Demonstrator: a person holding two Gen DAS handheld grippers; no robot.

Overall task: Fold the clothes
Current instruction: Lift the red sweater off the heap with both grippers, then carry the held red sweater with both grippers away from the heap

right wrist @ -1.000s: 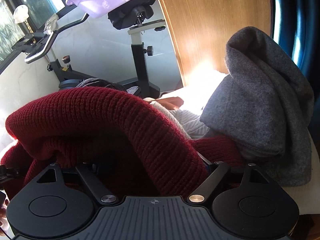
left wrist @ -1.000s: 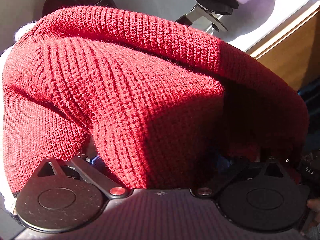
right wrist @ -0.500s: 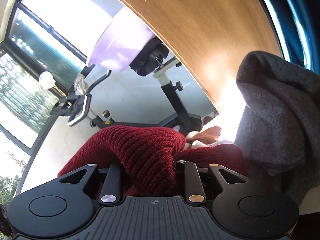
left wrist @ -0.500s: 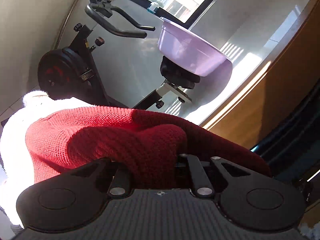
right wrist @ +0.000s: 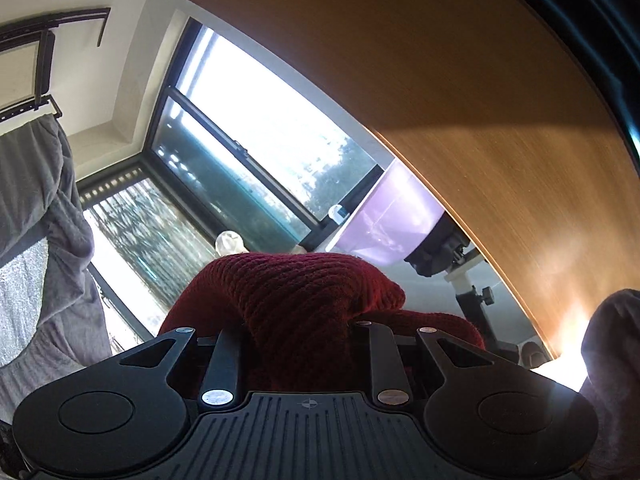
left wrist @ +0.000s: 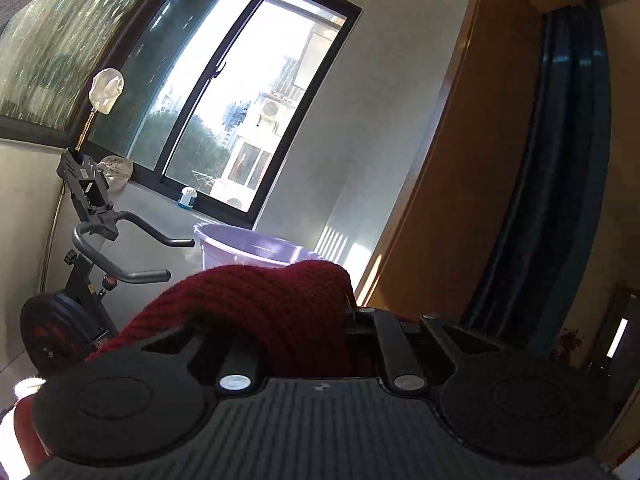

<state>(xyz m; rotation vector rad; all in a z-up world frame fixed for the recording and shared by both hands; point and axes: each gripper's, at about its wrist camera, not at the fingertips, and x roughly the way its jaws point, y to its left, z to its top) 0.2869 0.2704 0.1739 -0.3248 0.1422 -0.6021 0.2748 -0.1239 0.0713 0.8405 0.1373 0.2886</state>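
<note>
Before the dark-framed window [left wrist: 224, 120], beside the black exercise bike [left wrist: 80, 280] and wooden wardrobe panel [right wrist: 460, 120], your left gripper [left wrist: 308, 320] and right gripper [right wrist: 298, 332] both have jaws clamped on the dark red knitted sweater [left wrist: 260, 300].

- Left wrist view sits just behind red knitwear [left wrist: 272, 304], looking level toward the window [left wrist: 240, 112].
- Right wrist view, tilted, faces that window [right wrist: 256, 152] too.
- Both share the purple basin [left wrist: 248, 250] below the window.

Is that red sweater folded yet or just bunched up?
Bunched up: the red sweater humps over both sets of fingers, pinched between them, no neat fold showing.
</note>
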